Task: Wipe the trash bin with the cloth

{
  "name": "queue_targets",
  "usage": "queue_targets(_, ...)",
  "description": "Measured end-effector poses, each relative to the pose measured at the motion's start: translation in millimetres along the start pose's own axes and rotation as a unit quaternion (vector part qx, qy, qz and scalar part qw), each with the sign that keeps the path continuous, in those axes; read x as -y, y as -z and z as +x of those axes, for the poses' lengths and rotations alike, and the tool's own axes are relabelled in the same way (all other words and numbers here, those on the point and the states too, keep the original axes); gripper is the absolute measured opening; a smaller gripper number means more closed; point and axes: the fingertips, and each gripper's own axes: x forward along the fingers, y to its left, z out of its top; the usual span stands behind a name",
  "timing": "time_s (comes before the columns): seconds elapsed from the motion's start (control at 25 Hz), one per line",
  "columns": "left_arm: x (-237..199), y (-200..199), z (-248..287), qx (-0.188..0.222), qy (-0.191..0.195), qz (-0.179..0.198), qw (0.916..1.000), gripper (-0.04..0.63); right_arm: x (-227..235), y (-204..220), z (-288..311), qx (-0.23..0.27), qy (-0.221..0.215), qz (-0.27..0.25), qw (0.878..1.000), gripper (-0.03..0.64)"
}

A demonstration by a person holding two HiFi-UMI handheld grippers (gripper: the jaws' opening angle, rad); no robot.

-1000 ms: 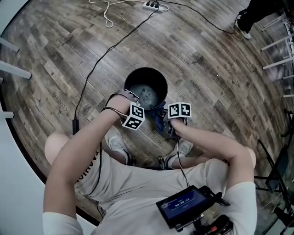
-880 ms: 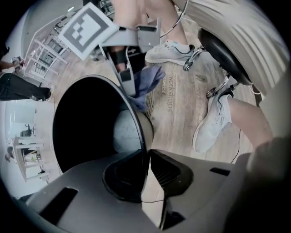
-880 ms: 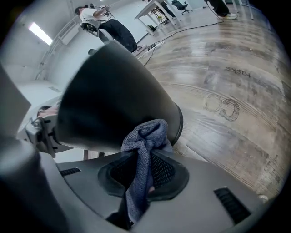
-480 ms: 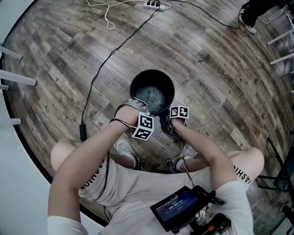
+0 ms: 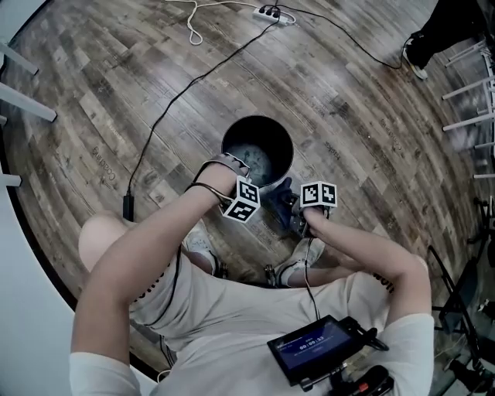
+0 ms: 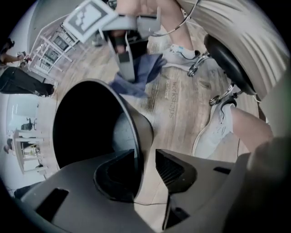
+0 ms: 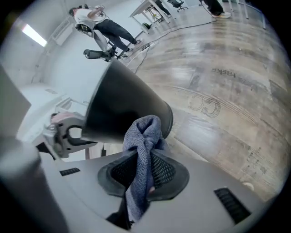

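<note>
The black trash bin (image 5: 257, 151) stands on the wood floor in front of me. My left gripper (image 5: 249, 184) is at its near rim. In the left gripper view the bin wall (image 6: 136, 127) runs between the jaws of the left gripper (image 6: 145, 166), which are opening; the right pad stands off it. My right gripper (image 5: 291, 207) is just right of the bin, shut on a bunched blue cloth (image 7: 143, 136) that sticks up from the right gripper (image 7: 143, 170) against the bin's outer wall (image 7: 122, 109). The cloth (image 5: 278, 201) hangs beside the bin.
A black cable (image 5: 178, 97) crosses the floor to a power strip (image 5: 267, 11). My shoes (image 5: 298, 259) are close behind the bin. A screen device (image 5: 317, 344) hangs at my waist. Another person's leg (image 5: 433, 35) and metal legs are at the far right.
The right gripper with the cloth has shifted a little to the right, away from the bin wall. The left gripper stays at the near rim.
</note>
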Motion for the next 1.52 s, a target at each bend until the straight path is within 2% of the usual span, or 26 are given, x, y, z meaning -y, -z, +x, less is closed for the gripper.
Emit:
queue_targets(0.08, -2.9, 9.0, 2.9, -0.006, -0.014, -0.005, 0.9999, 0.137, -30.1, 2.5, -21.1, 0.018, -0.029, 0.001, 0.999, 0.061)
queue_targets(0.16, -3.1, 7.6, 1.5, -0.004, -0.017, -0.008, 0.9998, 0.103, -57.0, -3.3, -31.6, 0.04, -0.054, -0.003, 0.998, 0.061)
queue_targets(0.28, 2.7, -1.2, -0.2, -0.009, -0.018, 0.02, 0.9996, 0.069, -71.0, -17.9, -25.4, 0.06, -0.056, -0.012, 0.997, 0.061)
queue_targets(0.36, 4.1, -9.5, -1.7, 0.0, -0.022, 0.03, 0.9993, 0.049, -59.1, -22.8, -10.9, 0.06, -0.044, -0.006, 0.997, 0.061)
queue_targets(0.52, 10.9, -20.1, -4.3, 0.031, -0.004, 0.0, 0.9995, 0.043, -17.5, -23.8, 37.8, 0.056, -0.029, 0.002, 0.998, 0.061)
queue_targets(0.64, 13.9, -20.2, -3.4, 0.034, 0.0, -0.003, 0.9994, 0.043, 18.1, -18.3, 80.7, 0.049, 0.0, 0.008, 0.999, 0.061)
queue_targets(0.84, 14.1, -23.2, -2.0, 0.044, -0.001, -0.015, 0.9989, 0.043, 58.6, 5.7, 138.2, 0.008, 0.013, 0.069, 0.997, 0.061)
queue_targets(0.92, 14.6, -24.9, -1.5, 0.05, 0.001, -0.023, 0.9985, 0.043, 62.6, 10.0, 146.6, 0.01, 0.017, 0.09, 0.996, 0.061)
queue_targets(1.0, 12.6, -29.3, -5.2, 0.06, 0.009, -0.03, 0.9977, 0.049, 62.0, 8.1, 141.4, 0.013, 0.033, 0.087, 0.996, 0.061)
queue_targets(1.12, 4.8, -40.1, -23.8, 0.087, 0.018, -0.051, 0.9947, 0.13, 58.5, 1.7, 111.2, 0.005, 0.068, 0.033, 0.997, 0.062)
queue_targets(1.24, -5.9, -54.0, -53.2, 0.137, 0.022, -0.083, 0.9868, 0.17, 57.0, -20.3, 60.6, 0.018, 0.097, -0.032, 0.995, 0.061)
queue_targets(1.36, -19.0, -70.1, -88.8, 0.205, 0.018, -0.121, 0.971, 0.175, 44.0, -57.3, -4.1, 0.067, 0.114, -0.078, 0.988, 0.063)
queue_targets(1.52, -57.8, -73.5, -137.9, 0.277, -0.029, -0.181, 0.9432, 0.175, -15.8, -115.4, -94.0, 0.169, 0.071, -0.101, 0.978, 0.061)
